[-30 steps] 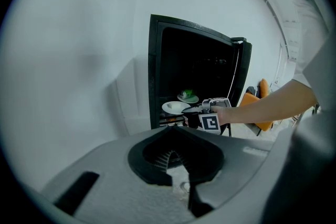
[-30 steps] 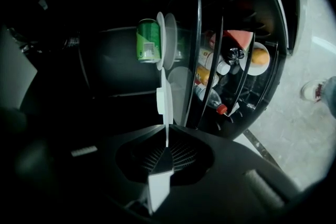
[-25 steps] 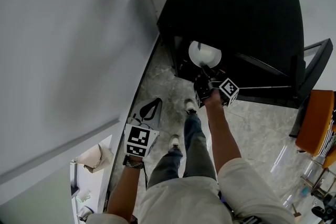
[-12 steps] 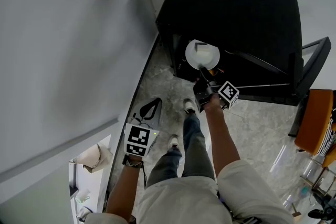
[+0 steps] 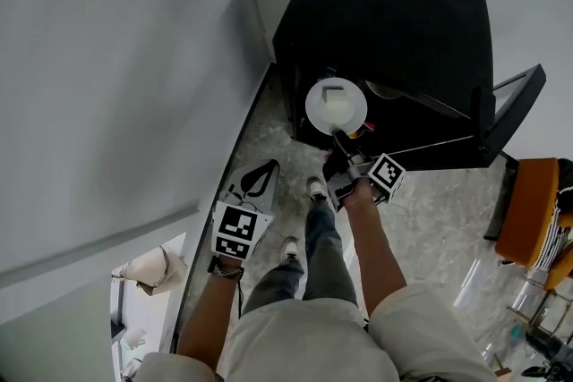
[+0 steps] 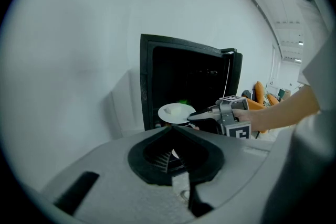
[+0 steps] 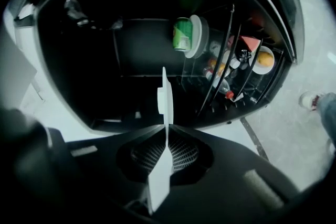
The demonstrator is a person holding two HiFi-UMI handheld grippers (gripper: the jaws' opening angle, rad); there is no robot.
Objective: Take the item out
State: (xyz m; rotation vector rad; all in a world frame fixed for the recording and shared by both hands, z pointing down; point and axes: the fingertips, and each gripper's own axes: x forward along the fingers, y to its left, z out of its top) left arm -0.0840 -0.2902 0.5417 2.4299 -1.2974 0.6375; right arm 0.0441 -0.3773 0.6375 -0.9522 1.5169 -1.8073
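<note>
right tool point(image 7: 167, 126): clamped hard on the near rim of the white plate point(image 7: 164, 93). It's a thin edge pinch, with the whole plate sticking out ahead of the tips.
plate: hangs off the front of the tool, just outside the mouth of the black fridge point(image 5: 394, 22), with only floor point(image 5: 269, 134) below. From the left tool's side it looks about level.
white chunk point(image 5: 334, 94): sits loose near the middle of the plate, ahead of the tips, with nothing pinning it. That's the bit I'd worry about.
fridge inside: a green can point(image 7: 182, 34) is deep ahead of the tool, and bottles point(image 7: 224, 86) and something orange point(image 7: 265, 59) are in the wire racks to its right. The plate looks clear of all of it.
door point(image 5: 510, 107): swung open, off to the tool's right, well apart.
left tool point(image 6: 172, 127): tips together, nothing in it, low at the person's side. It points toward the plate but is well away from it.
how I'd do it: pull straight back, slow, wrist flat. A rim pinch gives the plate a lot of leverage, so a quick stop could make it droop and send the chunk sliding. Don't ease the pinch until there's a surface under it. If the far rim sags, I'd bring the free tool under it.
</note>
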